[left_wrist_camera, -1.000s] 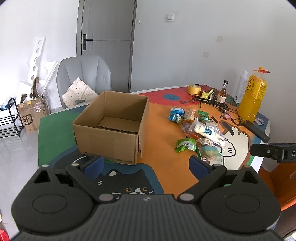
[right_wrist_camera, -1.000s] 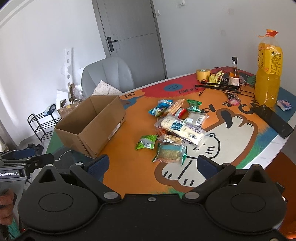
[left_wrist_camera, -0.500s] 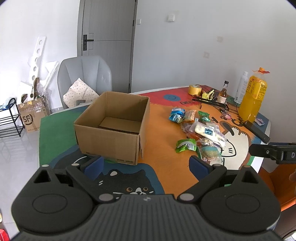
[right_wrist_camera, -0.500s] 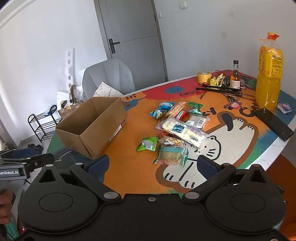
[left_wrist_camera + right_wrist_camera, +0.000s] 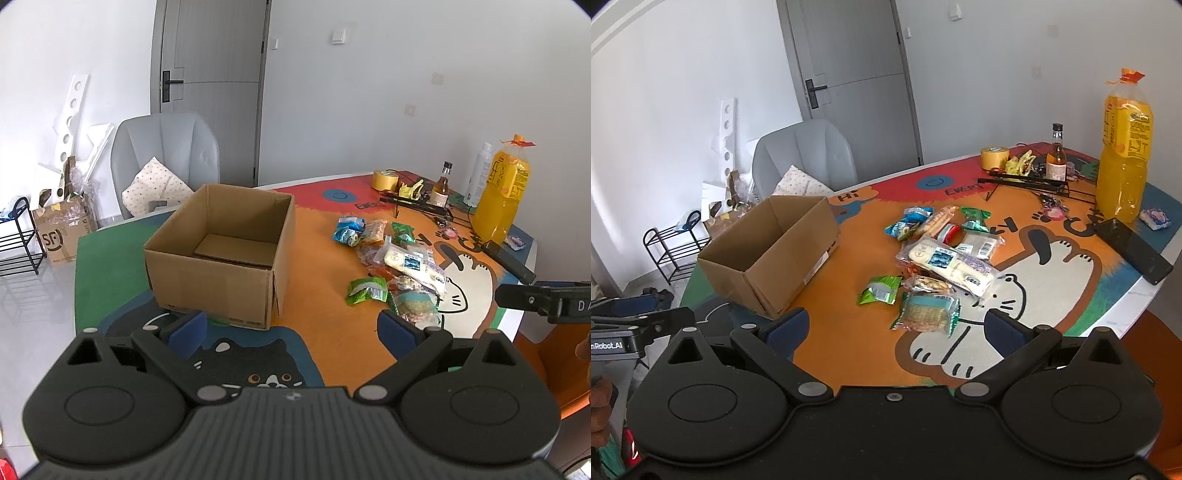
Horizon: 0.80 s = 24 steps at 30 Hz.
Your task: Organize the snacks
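A bench (image 5: pixel 849 321) covered in a bright cartoon mat of orange, green and red fills the near ground of a white-walled room. On it, an open cardboard box (image 5: pixel 221 258) stands upright toward the left, and a loose pile of snacks (image 5: pixel 938 258) lies well apart to its right, nearest a cracker pack (image 5: pixel 929 312) and a green packet (image 5: pixel 881 290). Farther back stand an orange juice bottle (image 5: pixel 1123 147), a small brown bottle (image 5: pixel 1057 155) and a tape roll (image 5: pixel 994 157). Beyond the bench are a grey chair (image 5: pixel 166 155) and a grey door (image 5: pixel 210 81). The left gripper (image 5: pixel 291 328) and right gripper (image 5: pixel 897 332) hover above the near edge, fingers (image 5: pixel 786 328) spread wide, holding nothing.
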Available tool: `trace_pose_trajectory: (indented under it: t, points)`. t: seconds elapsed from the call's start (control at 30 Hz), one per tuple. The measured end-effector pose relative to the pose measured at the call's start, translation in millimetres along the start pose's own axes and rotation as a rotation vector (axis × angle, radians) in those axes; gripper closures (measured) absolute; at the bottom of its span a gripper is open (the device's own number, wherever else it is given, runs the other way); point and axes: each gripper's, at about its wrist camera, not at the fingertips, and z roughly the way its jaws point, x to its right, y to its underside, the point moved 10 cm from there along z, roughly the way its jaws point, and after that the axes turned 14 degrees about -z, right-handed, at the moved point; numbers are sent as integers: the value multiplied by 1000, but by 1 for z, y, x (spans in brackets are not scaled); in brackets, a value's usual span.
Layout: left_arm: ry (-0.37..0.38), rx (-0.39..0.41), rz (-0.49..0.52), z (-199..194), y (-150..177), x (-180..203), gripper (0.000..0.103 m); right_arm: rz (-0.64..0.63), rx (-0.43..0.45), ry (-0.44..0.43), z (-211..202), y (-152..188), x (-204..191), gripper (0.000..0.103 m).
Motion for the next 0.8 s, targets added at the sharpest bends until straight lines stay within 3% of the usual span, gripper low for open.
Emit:
trace_pose_trajectory:
  t: [0.37,0.8]
  points:
    - [34,1,-9,7,-2,10,5,22,0,24,4,1,24,0]
    - [54,-15,-30,41,-1,27,5,44,-50,45,33,14,57,0]
